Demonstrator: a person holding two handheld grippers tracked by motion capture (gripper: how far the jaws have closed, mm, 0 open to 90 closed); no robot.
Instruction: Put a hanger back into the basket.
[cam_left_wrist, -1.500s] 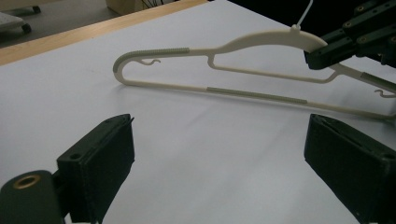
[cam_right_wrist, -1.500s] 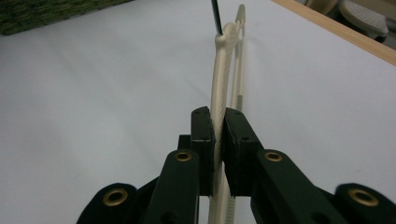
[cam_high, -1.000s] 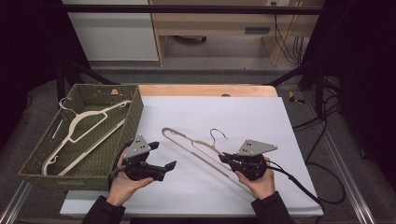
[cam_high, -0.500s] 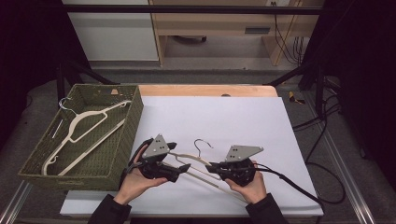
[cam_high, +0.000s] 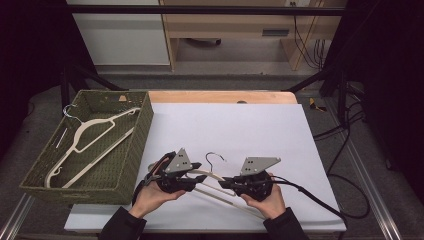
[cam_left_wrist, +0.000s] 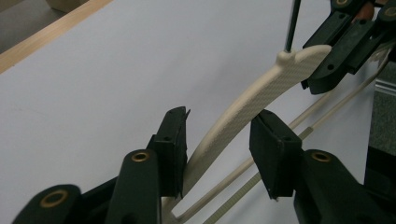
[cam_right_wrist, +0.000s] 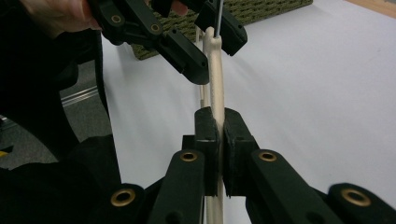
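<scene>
Hanger (cam_high: 216, 181) sits lifted a little over the white table (cam_high: 260, 130), because the right gripper (cam_right_wrist: 218, 122) is squeezed tight on one arm of it to keep it steady. The left gripper (cam_left_wrist: 219, 140) has just been closing around the other arm, but a gap shows on one side, so it looks not yet pinched. Nearby, the green basket (cam_high: 131, 150) holds one more hanger (cam_high: 90, 140).

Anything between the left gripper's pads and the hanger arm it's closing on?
Nothing visible. The hanger arm runs between the left gripper pads, which have just been closing; one touches, the other stands apart. The right gripper clamps the other arm.
</scene>
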